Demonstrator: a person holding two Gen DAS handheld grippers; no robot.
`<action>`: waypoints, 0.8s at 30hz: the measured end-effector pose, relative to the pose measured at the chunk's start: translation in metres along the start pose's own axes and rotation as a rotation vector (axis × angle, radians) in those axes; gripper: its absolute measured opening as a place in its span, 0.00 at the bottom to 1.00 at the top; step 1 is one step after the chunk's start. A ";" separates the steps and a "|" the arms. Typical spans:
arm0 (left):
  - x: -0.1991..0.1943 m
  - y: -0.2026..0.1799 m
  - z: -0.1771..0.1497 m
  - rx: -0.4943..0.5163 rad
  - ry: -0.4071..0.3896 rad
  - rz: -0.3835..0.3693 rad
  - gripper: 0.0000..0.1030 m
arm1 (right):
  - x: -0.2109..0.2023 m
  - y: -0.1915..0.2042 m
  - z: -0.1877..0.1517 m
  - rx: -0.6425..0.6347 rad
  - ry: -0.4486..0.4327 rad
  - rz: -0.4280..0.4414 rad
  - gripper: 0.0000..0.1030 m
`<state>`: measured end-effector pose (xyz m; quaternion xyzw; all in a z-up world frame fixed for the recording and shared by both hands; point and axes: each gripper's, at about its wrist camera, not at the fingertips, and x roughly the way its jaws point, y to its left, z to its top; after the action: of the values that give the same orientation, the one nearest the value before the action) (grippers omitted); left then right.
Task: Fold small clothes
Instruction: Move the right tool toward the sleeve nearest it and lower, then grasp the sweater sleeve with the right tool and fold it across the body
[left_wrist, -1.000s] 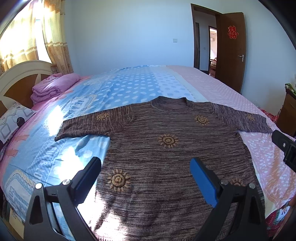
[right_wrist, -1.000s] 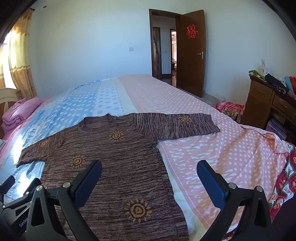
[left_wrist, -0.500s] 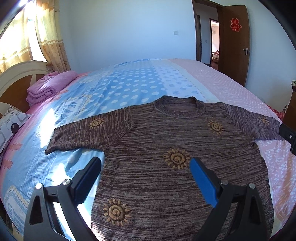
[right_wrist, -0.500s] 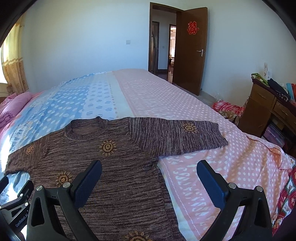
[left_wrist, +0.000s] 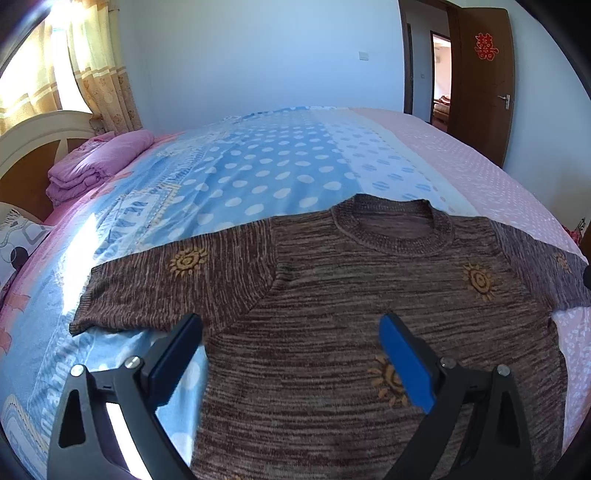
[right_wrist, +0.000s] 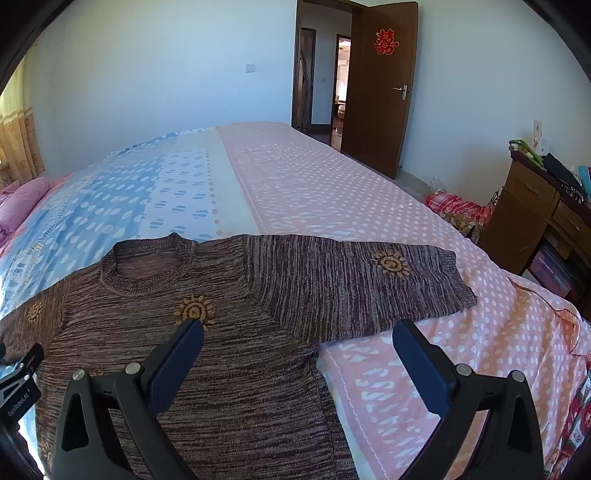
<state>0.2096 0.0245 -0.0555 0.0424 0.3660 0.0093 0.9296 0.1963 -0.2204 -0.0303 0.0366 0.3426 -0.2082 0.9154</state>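
Note:
A brown knitted sweater (left_wrist: 332, 295) with orange sun motifs lies flat on the bed, front up, both short sleeves spread out. Its left sleeve (left_wrist: 166, 280) lies on the blue part of the cover, its right sleeve (right_wrist: 354, 284) on the pink part. My left gripper (left_wrist: 291, 332) hovers open over the sweater's chest near the left armpit, holding nothing. My right gripper (right_wrist: 299, 336) hovers open over the right armpit, below the right sleeve, also empty. Part of the left gripper (right_wrist: 18, 376) shows at the left edge of the right wrist view.
The bed cover (right_wrist: 332, 192) is blue dotted on the left and pink dotted on the right. Folded pink bedding (left_wrist: 96, 166) and a headboard (left_wrist: 33, 140) sit at far left. A wooden cabinet (right_wrist: 535, 214) stands right of the bed; an open door (right_wrist: 380, 85) lies behind.
Both grippers have moved forward over the sweater, from its hem toward the chest and armpits. The collar and sleeves now appear closer. Both stay open.

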 end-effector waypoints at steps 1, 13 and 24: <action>0.007 0.002 0.001 -0.001 -0.002 0.011 0.96 | 0.006 -0.002 0.002 0.002 0.007 -0.007 0.99; 0.067 0.026 -0.014 -0.112 0.081 0.024 0.96 | 0.063 -0.061 0.025 0.045 0.052 -0.067 0.98; 0.085 0.039 -0.025 -0.203 0.173 -0.019 1.00 | 0.149 -0.239 0.040 0.393 0.119 -0.089 0.55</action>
<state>0.2554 0.0694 -0.1277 -0.0563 0.4425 0.0411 0.8940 0.2251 -0.4991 -0.0771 0.2116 0.3501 -0.3087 0.8587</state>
